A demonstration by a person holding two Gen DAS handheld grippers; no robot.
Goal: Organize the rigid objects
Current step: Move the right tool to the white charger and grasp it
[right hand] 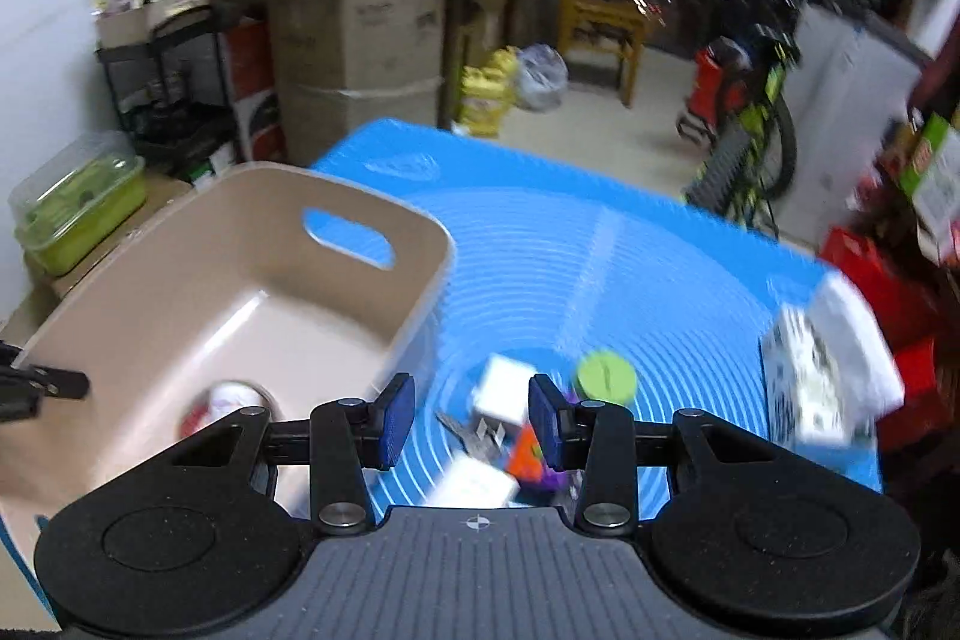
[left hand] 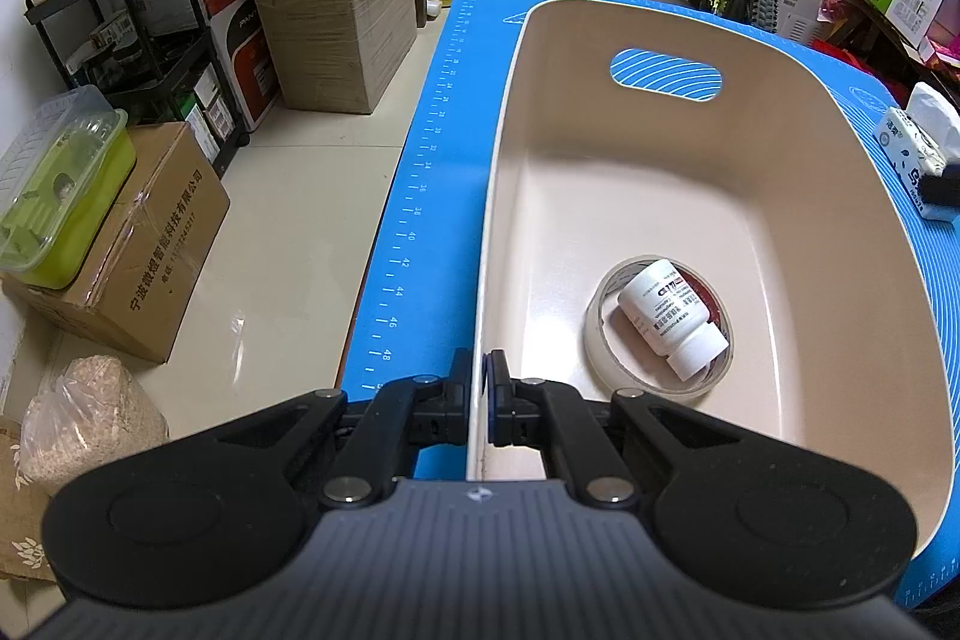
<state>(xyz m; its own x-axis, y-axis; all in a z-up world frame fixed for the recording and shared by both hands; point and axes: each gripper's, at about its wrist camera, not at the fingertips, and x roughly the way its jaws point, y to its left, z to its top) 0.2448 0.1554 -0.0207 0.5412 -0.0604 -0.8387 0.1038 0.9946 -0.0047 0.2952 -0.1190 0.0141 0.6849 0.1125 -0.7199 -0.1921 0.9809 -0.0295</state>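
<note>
Blue ruled mat [left hand: 420, 196] bore numbers 34–48; left tongs [left hand: 478, 388] clamped the tub [left hand: 780, 58] wall; right tongs [right hand: 471, 415] hung half-open, empty.

The right gripper [right hand: 471, 421], jaws apart with nothing between them, hangs above the blue mat [right hand: 630, 256] over a blurred cluster comprising a white block [right hand: 503, 388], a green lid [right hand: 605, 376] and an orange piece [right hand: 527, 454], just beside the beige bin [right hand: 414, 340].
</note>
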